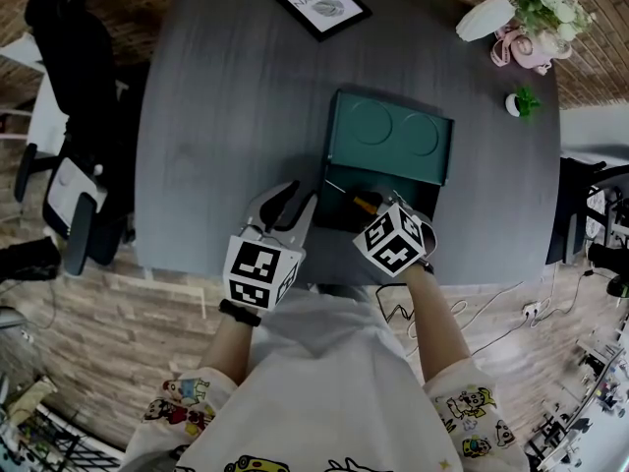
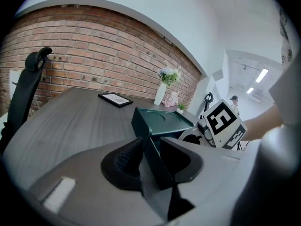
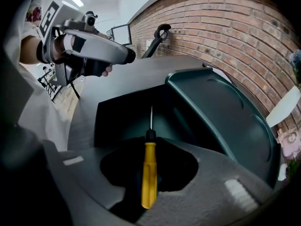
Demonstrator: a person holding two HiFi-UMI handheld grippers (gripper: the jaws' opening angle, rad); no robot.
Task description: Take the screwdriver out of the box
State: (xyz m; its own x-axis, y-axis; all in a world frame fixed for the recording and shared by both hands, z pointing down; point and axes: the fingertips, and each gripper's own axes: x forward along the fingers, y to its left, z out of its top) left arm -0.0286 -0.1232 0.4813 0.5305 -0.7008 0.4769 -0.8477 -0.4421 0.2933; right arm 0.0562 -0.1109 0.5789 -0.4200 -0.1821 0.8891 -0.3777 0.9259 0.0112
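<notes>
A dark green box (image 1: 393,146) stands open on the grey table (image 1: 226,116), its lid tilted back. Inside lies a screwdriver (image 3: 149,173) with a yellow handle and a thin metal shaft that points away from me. My right gripper (image 3: 150,147) reaches down into the box, its dark pads closed against the handle from both sides. In the head view a bit of the orange-yellow handle (image 1: 366,205) shows just ahead of that gripper (image 1: 378,212). My left gripper (image 2: 146,149) is shut on the box's thin left wall (image 2: 153,166) at the near corner.
At the table's far side lie a framed picture (image 1: 319,3), a white vase of flowers (image 1: 536,3), a pink object (image 1: 521,47) and a small potted plant (image 1: 521,103). A black office chair (image 1: 69,57) stands at the left. Cables (image 1: 472,313) trail on the floor.
</notes>
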